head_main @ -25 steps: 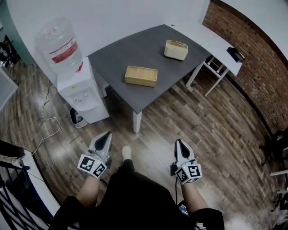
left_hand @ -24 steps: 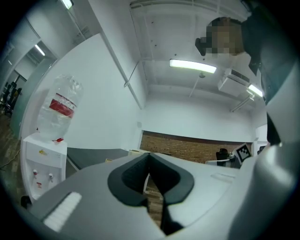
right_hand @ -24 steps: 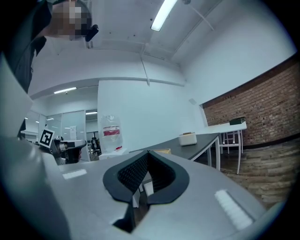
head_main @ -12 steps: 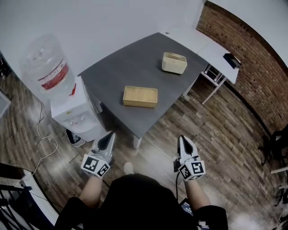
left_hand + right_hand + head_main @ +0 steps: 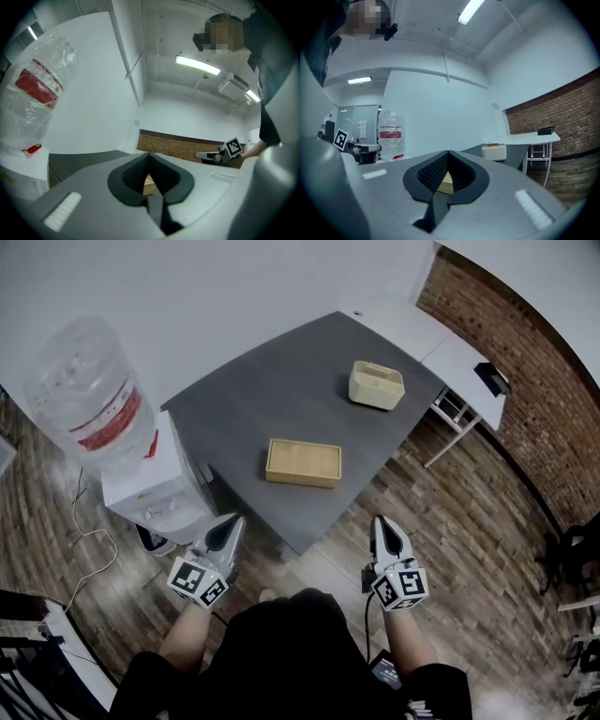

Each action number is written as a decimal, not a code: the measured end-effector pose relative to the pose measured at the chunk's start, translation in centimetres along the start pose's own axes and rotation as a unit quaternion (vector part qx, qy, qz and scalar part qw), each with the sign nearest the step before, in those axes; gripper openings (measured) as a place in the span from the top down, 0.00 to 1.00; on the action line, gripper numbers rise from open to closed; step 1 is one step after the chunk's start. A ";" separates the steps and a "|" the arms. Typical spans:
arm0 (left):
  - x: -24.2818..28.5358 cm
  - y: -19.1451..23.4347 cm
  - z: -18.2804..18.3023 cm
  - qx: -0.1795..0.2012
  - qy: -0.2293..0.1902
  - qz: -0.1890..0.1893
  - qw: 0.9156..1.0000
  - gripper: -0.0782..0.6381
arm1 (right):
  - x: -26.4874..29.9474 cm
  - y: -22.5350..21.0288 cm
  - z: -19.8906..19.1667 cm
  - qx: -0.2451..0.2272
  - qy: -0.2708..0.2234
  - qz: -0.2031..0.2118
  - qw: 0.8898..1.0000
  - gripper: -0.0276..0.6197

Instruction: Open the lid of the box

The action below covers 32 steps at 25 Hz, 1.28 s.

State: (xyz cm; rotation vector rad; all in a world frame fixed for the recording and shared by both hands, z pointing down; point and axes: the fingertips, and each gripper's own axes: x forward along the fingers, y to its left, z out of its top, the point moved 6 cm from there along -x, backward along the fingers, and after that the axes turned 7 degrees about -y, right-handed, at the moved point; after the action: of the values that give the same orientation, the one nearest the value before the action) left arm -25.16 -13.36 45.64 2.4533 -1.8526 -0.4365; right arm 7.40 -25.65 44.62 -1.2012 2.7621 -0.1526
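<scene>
A flat wooden box point(image 5: 303, 462) lies closed on the dark grey table point(image 5: 253, 399), near its front corner. A cream box point(image 5: 377, 385) with a slotted lid stands farther back on the right. Both grippers hang over the wooden floor, short of the table and apart from either box. My left gripper point(image 5: 234, 520) is shut and holds nothing. My right gripper point(image 5: 379, 519) is shut and empty as well. In the left gripper view a sliver of the wooden box point(image 5: 148, 185) shows past the closed jaws. The right gripper view shows the wooden box point(image 5: 446, 183) and the cream box point(image 5: 494, 151).
A water dispenser with a large bottle point(image 5: 89, 409) stands against the table's left side. A white desk point(image 5: 450, 343) adjoins the table at the right, with a brick wall point(image 5: 534, 409) behind it. A cable point(image 5: 89, 549) trails on the floor at left.
The person has stepped toward the table, so the table and boxes now sit closer and lower in the head view. Both grippers stay shut and low in front of the body.
</scene>
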 end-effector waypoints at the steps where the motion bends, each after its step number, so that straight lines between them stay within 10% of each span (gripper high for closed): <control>1: 0.5 0.3 -0.3 -0.002 0.003 0.000 1.000 0.89 | 0.6 0.0 -0.3 0.002 0.005 0.001 1.000 0.95; 22: 11.5 6.3 -3.7 0.044 0.059 0.059 0.996 0.89 | 13.8 -6.6 -3.7 0.007 0.050 0.037 0.998 0.95; 32: 13.7 10.4 -10.3 -0.029 0.167 0.124 0.978 0.89 | 16.1 -7.4 -8.6 0.046 0.130 0.044 0.989 0.95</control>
State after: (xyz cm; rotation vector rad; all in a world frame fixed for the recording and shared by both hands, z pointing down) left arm -28.95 -30.77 54.78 2.0644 -1.9277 -0.0590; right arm 0.52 -42.16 52.94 -1.1040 2.9832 -0.4536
